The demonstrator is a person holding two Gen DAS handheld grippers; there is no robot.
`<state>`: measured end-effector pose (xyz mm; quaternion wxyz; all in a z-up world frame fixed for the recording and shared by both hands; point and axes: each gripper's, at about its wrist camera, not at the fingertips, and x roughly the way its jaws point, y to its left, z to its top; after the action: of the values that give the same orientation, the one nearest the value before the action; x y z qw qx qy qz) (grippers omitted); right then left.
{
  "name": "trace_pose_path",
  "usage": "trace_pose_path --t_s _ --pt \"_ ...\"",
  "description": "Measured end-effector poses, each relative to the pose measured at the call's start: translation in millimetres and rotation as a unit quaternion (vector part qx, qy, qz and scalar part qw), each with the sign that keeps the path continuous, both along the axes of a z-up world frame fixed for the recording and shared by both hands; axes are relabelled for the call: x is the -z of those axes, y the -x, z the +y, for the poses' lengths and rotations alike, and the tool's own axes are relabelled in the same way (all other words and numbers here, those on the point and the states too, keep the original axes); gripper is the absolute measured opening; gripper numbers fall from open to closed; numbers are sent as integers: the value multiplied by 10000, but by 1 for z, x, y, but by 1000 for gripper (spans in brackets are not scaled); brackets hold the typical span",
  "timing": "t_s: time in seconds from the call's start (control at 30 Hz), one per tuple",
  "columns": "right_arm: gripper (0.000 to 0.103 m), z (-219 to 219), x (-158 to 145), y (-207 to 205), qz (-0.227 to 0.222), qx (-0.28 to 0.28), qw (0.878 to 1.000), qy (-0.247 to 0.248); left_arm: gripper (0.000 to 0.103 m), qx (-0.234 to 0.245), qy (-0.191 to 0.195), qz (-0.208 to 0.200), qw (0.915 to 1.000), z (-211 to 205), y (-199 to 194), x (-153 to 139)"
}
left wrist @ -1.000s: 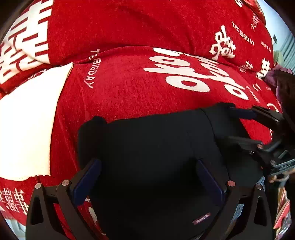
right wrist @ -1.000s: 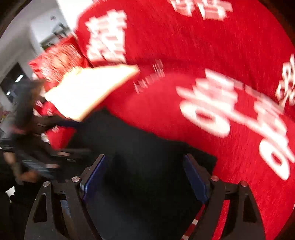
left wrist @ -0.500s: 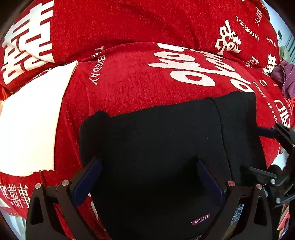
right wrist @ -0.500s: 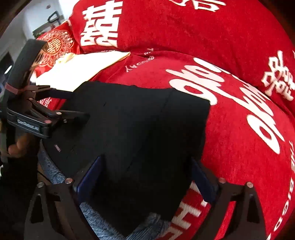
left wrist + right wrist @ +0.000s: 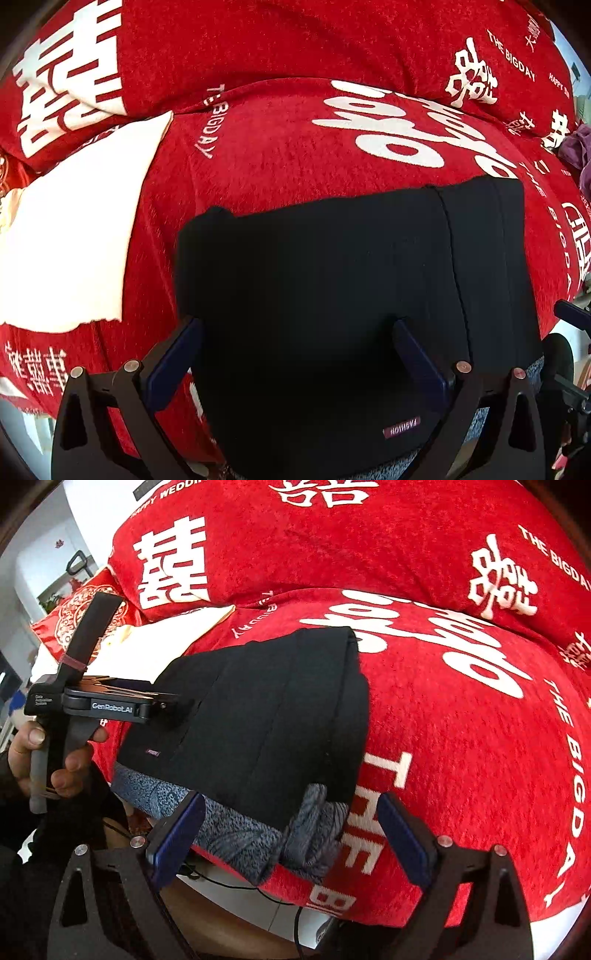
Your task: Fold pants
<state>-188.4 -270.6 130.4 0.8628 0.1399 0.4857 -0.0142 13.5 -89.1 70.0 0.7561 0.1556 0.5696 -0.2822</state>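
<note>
A red plush cover (image 5: 258, 177) printed with white characters spreads over the whole surface and the cushions behind it, filling most of both views. The black pants (image 5: 351, 295) lie folded into a compact block at the lower centre of the left wrist view and at centre left in the right wrist view (image 5: 266, 716), resting at the cover's near edge. Their far edge runs straight across the middle of the left view, a vertical fold seam sits right of centre, and a small label shows near the bottom. Under their near edge a grey-blue knit fabric (image 5: 236, 834) sticks out and hangs over the front of the surface.

The left gripper (image 5: 295, 358) hangs over the pants with its jaws spread wide, both pads apart above the black cloth. In the right view a hand (image 5: 48, 757) holds that tool at the left. The right gripper (image 5: 291, 842) stands wide too, just off the near edge, framing the grey fabric without pressing on it.

A white cloth (image 5: 74, 229) lies left of the pants, well apart. Bare red cover stretches to the right and beyond the pants' far edge.
</note>
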Motion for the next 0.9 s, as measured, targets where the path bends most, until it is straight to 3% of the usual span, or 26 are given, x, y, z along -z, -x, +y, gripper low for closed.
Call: trace_pose_path --t_s 0.23,0.53,0.73,0.9 --pt "96 -10 5 3 9 231 9995 -232 102 -104 -29 5 9999 27 9 -4" --pt "96 -34 18 12 55 456 9966 -685 102 -634 554 562 9949 104 2 3" --pt "96 -42 29 10 29 493 9884 -1438 102 -450 1152 1160 9855 99 6 13" --pt "96 -42 52 -11 154 381 9791 -1989 102 -164 1255 1475 9809 79 11 29"
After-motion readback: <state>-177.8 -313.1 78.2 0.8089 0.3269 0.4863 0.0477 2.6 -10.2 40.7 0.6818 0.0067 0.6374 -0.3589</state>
